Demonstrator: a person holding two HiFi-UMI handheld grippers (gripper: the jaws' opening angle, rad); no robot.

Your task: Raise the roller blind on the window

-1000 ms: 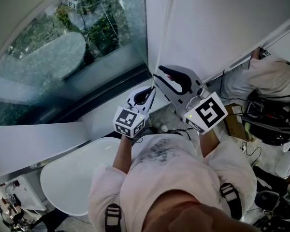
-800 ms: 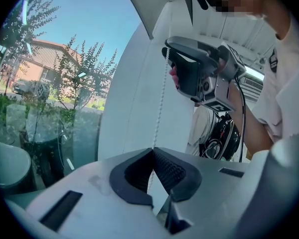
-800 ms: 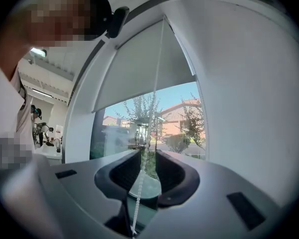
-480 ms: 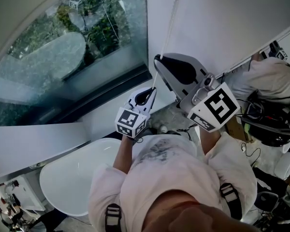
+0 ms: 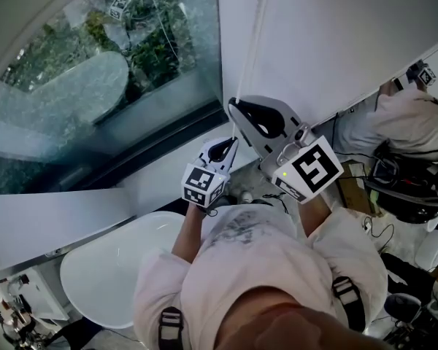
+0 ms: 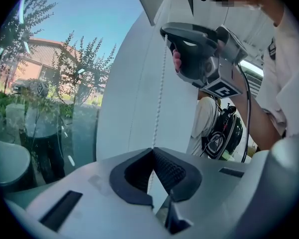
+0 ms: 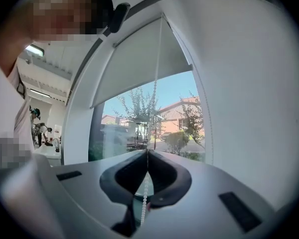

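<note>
The roller blind point(image 7: 139, 59) hung over the upper part of the window point(image 5: 124, 79), its bottom edge well above the sill, so that trees point(image 7: 139, 106) and a brick building point(image 7: 177, 108) showed through the glass beneath it. The blind's bead chain point(image 5: 253, 42) ran down the right side of the window, just beside the white wall point(image 5: 328, 35), and both tools were on it. The right tongs point(image 5: 234, 105) sat higher on the chain; their jaws had just been closing and now stood together with the beads pinched between the dark pads, the chain rising straight from their tips towards the blind and trailing slack behind the pads. The left tongs point(image 6: 152, 149) gripped the same chain lower down, the pad tips meeting on the beads, with the chain running taut from them up to the right tongs above. In the head view the person's white sleeves point(image 5: 328, 232) reached out to the two tools, the left one nearer the body and lower. A white oval tub point(image 5: 109, 268) stood at the near left below the sill. At the far right another person point(image 5: 409, 115) in a white shirt stood turned away, a black pack point(image 5: 405, 188) with cables at their back.
</note>
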